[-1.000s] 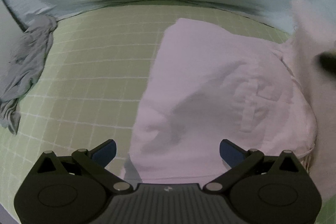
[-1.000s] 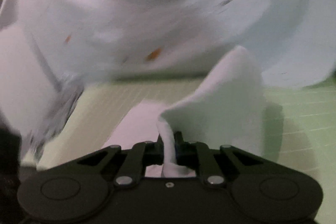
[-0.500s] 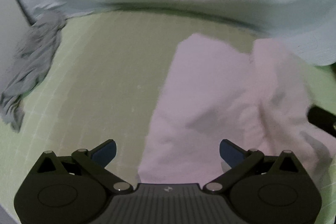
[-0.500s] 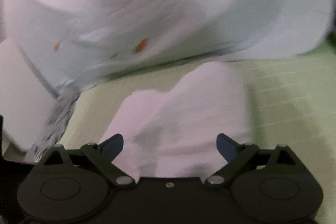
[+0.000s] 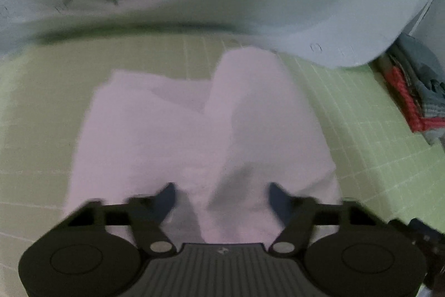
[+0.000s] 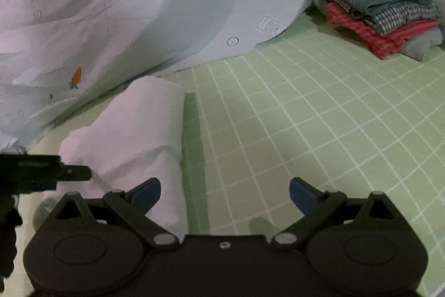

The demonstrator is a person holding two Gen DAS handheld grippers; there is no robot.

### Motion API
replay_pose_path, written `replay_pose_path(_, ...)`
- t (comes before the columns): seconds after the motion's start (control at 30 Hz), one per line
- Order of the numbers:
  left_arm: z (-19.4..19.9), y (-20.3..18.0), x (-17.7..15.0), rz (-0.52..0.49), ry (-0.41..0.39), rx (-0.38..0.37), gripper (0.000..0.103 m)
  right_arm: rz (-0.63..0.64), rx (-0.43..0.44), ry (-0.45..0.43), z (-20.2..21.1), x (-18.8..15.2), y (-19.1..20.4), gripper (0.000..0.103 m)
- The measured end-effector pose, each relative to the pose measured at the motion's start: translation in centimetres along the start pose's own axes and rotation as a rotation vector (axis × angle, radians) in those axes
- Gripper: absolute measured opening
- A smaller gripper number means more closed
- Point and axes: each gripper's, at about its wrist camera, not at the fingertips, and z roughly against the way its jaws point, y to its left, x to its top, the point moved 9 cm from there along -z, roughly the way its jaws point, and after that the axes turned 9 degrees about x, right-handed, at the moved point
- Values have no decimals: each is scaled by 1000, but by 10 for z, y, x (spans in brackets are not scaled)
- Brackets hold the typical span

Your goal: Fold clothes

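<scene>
Black tongs [image 5: 221, 199] [image 6: 224, 192] agape; empty

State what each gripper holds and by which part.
Nothing. The left gripper and right gripper are both open over the white garment.

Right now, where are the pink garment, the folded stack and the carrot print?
Pink garment [image 5: 172, 135]: left wrist view, flat middle.
Stack [image 6: 375, 7]: right wrist view, checked layer.
Carrot [image 6: 76, 76]: right wrist view, orange body.

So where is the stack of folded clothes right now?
In the right wrist view the stack of folded clothes sits at the upper right on the green grid sheet, just right of the pale carrot-print quilt.
</scene>
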Motion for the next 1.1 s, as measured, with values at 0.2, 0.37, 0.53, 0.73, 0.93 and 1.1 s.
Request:
replay_pose_path(0.2, 54, -28, 7, -65, -163, -60, 5, 17, -16, 20, -4, -4, -1, 100)
replay_pose_path(0.37, 128, -51, 17, -161, -348, -117, 5, 30, 7, 29, -19, -2, 15, 100)
replay_pose_path(0.53, 173, -5, 21, -107, -452, -92, 5, 84, 50, 32, -30, 2, 44, 100)
replay_pose_path(0.73, 95, 129, -18, 182, -210, 106, 13, 158, 76, 110, -45, -13, 70, 100)
replay_pose_path(0.93, 69, 164, -60, 330, -74, 78, 31, 190, 63, 134, -47, -14, 80, 100)
replay_pose_path(1.1, 59, 137, -59, 308, -79, 30, 66, 160, 58, 150, -56, -12, 83, 100)
